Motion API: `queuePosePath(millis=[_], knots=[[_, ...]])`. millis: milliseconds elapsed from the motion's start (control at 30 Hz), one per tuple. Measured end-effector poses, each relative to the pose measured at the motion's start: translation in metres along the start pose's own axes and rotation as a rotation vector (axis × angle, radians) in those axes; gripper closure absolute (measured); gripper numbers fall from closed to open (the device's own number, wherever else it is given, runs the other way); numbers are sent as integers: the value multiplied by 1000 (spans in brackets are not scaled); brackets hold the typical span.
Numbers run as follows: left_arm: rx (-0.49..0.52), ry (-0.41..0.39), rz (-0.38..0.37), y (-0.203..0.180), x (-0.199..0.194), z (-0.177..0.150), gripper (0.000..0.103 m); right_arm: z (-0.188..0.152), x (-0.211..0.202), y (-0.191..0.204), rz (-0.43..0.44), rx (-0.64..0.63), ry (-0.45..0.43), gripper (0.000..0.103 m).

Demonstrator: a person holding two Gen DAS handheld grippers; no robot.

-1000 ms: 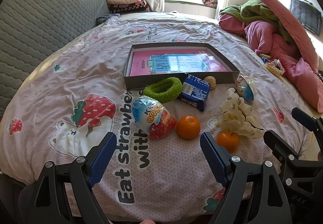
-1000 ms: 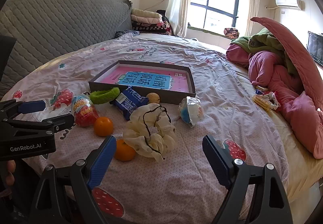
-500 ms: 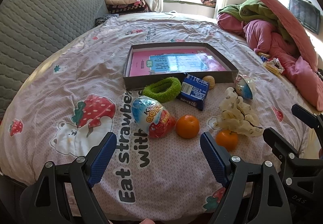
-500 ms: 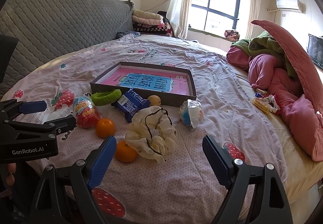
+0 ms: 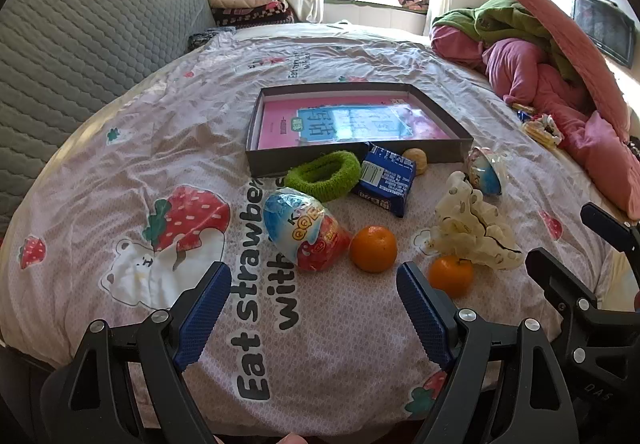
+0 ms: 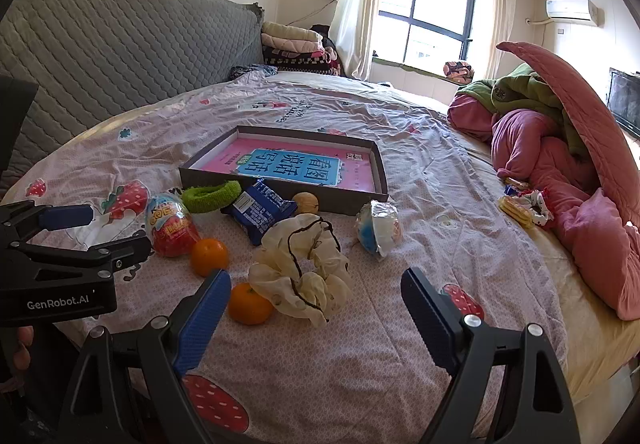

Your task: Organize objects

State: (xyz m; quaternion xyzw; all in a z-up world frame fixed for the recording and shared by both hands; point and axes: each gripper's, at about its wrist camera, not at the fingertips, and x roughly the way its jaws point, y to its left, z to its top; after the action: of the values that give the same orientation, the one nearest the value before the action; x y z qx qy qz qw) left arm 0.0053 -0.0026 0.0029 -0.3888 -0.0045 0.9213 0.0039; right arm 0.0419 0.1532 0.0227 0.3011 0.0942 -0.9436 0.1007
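Observation:
A shallow grey box (image 5: 352, 158) (image 6: 280, 200) with a pink book inside lies on the bed. In front of it lie a green hair band (image 5: 323, 174) (image 6: 211, 196), a blue snack packet (image 5: 384, 180) (image 6: 260, 210), a small brown ball (image 5: 416, 160) (image 6: 306, 202), two wrapped toy eggs (image 5: 306, 234) (image 5: 486, 174) (image 6: 172, 224) (image 6: 378, 228), two oranges (image 5: 373, 248) (image 5: 450, 275) (image 6: 209, 256) (image 6: 250, 304) and a cream scrunchie (image 5: 472, 224) (image 6: 304, 268). My left gripper (image 5: 314, 302) is open and empty, near the egg and oranges. My right gripper (image 6: 316, 310) is open and empty, just before the scrunchie.
The bed (image 5: 200, 148) has a strawberry-print sheet. A grey quilted headboard (image 5: 80, 40) stands at the left. Pink and green bedding (image 5: 560, 64) is piled at the right, with a small snack pile (image 5: 540, 128) beside it. The bed's near edge is just below the grippers.
Both grippers have moved slightly forward toward the objects. Nothing on the bed has moved.

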Motion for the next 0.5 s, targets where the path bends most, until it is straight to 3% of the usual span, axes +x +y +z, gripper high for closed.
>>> queuePosePath(millis=[500], knots=[[-1,20,-1,5,5,-3,18,-1,0,-1,16,12,5,16]])
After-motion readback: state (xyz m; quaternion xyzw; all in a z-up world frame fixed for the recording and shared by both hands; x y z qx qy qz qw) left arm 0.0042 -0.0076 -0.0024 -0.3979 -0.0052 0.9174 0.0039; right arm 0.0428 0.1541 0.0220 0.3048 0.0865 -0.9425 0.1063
